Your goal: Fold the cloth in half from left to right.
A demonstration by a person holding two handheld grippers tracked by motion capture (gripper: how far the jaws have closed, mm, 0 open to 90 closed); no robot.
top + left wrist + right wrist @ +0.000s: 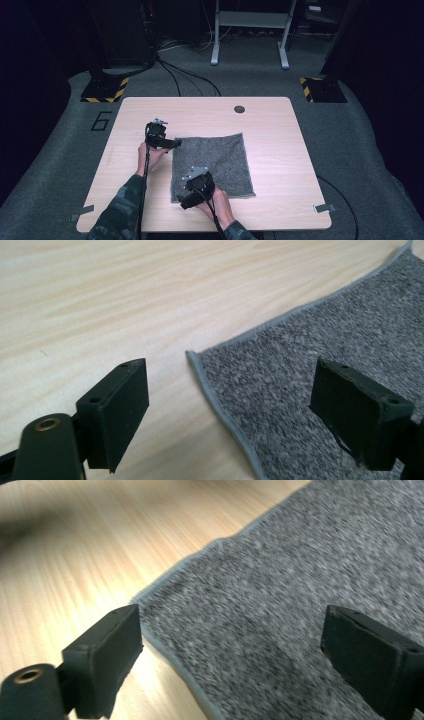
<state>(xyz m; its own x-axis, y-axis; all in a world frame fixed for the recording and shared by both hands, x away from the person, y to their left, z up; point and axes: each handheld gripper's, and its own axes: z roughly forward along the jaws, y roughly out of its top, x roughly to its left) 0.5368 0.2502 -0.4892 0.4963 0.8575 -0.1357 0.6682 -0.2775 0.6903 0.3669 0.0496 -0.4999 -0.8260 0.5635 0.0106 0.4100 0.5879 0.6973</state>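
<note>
A grey cloth (215,160) with a stitched edge lies flat on the light wooden table (270,125). My left gripper (176,143) hovers at the cloth's far left corner. In the left gripper view its jaws (232,390) stand wide apart, astride that corner of the cloth (310,335), with nothing pinched. My right gripper (184,202) sits over the near left corner. In the right gripper view its jaws (235,630) are open too, straddling the hem of the cloth (300,570), which looks slightly blurred.
A small dark round hole (239,109) marks the table's far side. Grey tape tabs (81,212) (325,207) stick out at the near corners. Beyond the table are cables, yellow-black stand bases (105,90) and a white frame (250,30).
</note>
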